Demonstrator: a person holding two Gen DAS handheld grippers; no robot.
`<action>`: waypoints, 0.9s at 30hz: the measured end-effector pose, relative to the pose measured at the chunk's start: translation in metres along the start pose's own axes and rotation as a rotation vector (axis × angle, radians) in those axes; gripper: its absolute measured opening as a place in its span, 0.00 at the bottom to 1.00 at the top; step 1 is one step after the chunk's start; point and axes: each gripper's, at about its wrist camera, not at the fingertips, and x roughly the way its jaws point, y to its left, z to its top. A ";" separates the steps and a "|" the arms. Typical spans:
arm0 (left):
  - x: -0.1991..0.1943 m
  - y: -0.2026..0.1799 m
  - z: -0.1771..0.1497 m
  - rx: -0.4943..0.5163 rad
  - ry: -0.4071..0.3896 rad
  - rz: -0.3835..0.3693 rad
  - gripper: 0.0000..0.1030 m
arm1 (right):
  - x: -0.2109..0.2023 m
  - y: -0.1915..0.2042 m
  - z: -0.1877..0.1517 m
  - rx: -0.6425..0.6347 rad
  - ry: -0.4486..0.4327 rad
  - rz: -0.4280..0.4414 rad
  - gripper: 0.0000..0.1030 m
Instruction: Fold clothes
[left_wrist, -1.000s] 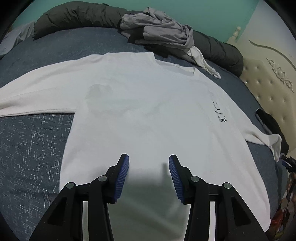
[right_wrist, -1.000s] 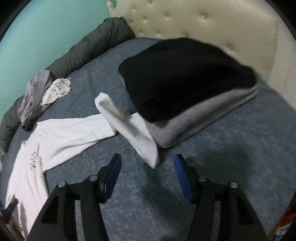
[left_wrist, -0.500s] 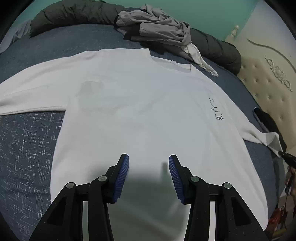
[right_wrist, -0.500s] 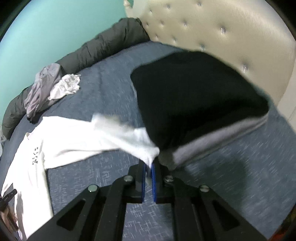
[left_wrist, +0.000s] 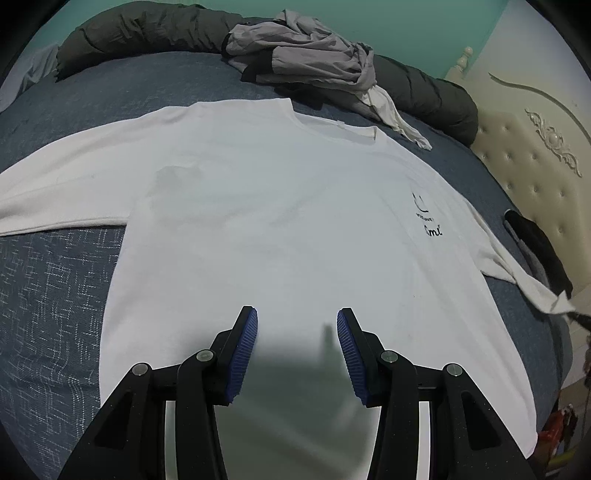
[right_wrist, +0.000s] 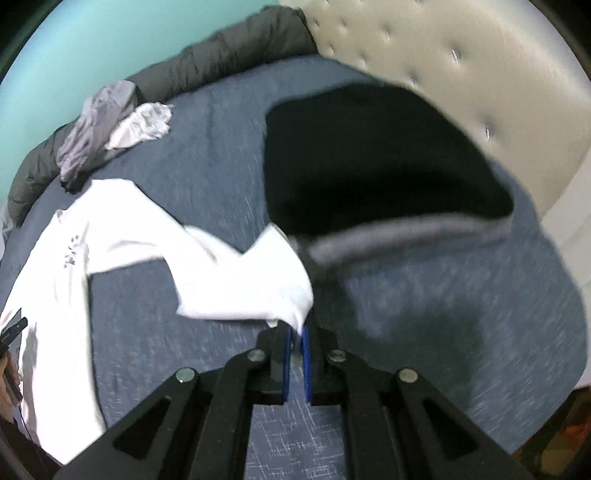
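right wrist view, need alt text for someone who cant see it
The right tongs are shut on the cuff of a white long-sleeved shirt, whose sleeve trails left across a blue-grey woven bedspread. Just beyond lie a folded black garment on a folded grey one, before a cream tufted headboard.

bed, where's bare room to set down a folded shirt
Bare blanket lies near the right gripper, below the black and grey stack; another patch lies under the white shirt's left sleeve. Crowded along the wall: grey jacket, dark duvet.
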 end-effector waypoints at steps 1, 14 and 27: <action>0.000 0.000 -0.001 0.001 0.001 0.000 0.48 | 0.005 -0.002 -0.005 0.010 0.009 -0.003 0.04; 0.004 -0.002 0.001 0.006 0.008 0.004 0.48 | 0.000 -0.017 -0.033 0.043 -0.079 0.068 0.50; 0.009 -0.003 0.000 0.007 0.014 0.007 0.48 | 0.029 -0.010 -0.019 -0.005 -0.057 0.026 0.56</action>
